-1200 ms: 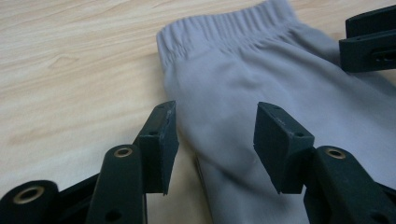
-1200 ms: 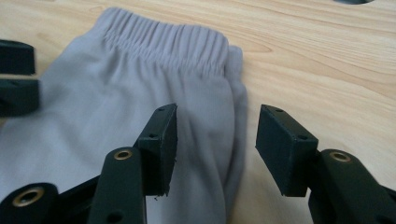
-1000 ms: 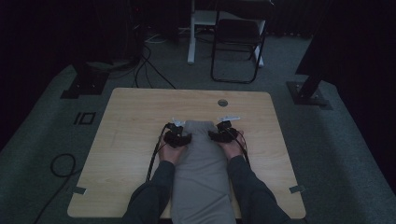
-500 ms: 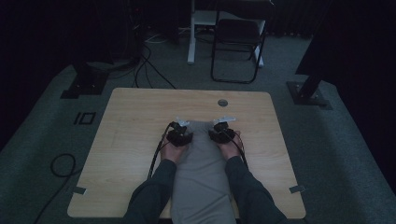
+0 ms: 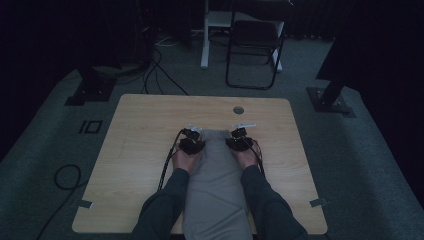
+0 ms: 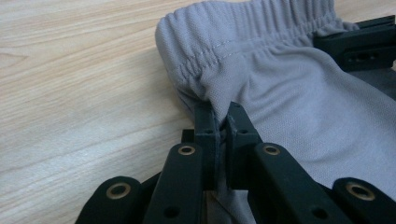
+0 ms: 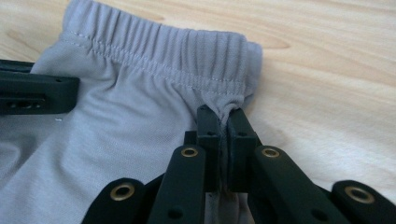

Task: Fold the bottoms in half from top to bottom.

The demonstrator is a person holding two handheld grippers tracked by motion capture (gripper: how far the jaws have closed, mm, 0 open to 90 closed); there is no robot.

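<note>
Both jaws have just been closing, and now the left gripper (image 6: 223, 114) and right gripper (image 7: 223, 116) each pinch only a thin fold of the grey trousers (image 5: 216, 175) below the elastic waistband (image 7: 159, 44), so a sharp pull could slip the fabric free.

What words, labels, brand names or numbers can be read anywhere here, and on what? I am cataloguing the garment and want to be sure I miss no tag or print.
None: no readable text in any view.
The grey shorts show plain fabric and an elastic waistband, with no tag or print visible.
The left gripper and right gripper, both pinching the fabric, bear no markings.
The wooden table carries no lettering.
</note>
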